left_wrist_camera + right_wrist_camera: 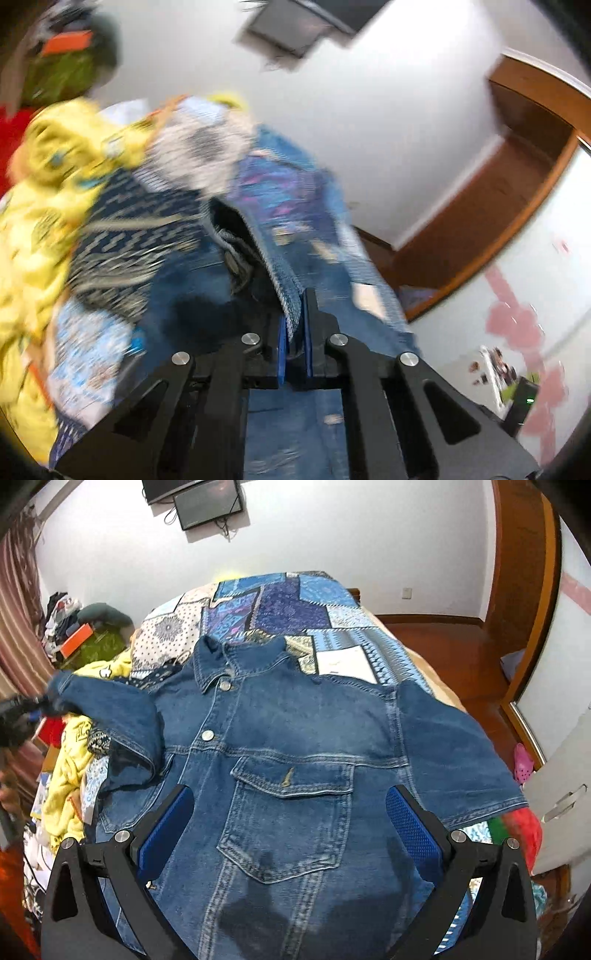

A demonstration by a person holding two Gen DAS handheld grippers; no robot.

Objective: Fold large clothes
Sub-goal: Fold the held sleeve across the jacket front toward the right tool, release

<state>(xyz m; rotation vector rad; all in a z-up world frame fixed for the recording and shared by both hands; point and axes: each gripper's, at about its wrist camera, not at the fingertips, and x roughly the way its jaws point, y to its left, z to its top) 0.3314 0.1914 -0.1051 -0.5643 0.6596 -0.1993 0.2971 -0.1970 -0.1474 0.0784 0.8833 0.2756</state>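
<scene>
A blue denim jacket [295, 738] lies front up on the bed, collar toward the far end, chest pocket in the middle. My right gripper [291, 805] is open and empty, hovering over the jacket's lower front with its blue pads on either side of the pocket. My left gripper [295, 317] is shut on the cuff edge of the jacket's sleeve [295, 236], lifted off the bed; the left wrist view is motion blurred. In the right wrist view the left gripper [35, 709] shows at the far left, holding the raised left sleeve [110, 716].
A blue patchwork bedspread [280, 605] covers the bed. A heap of yellow and other clothes [70, 768] lies along the bed's left side. A wooden door frame [532, 590] and white cabinet [565, 768] stand to the right. A TV [207, 502] hangs on the far wall.
</scene>
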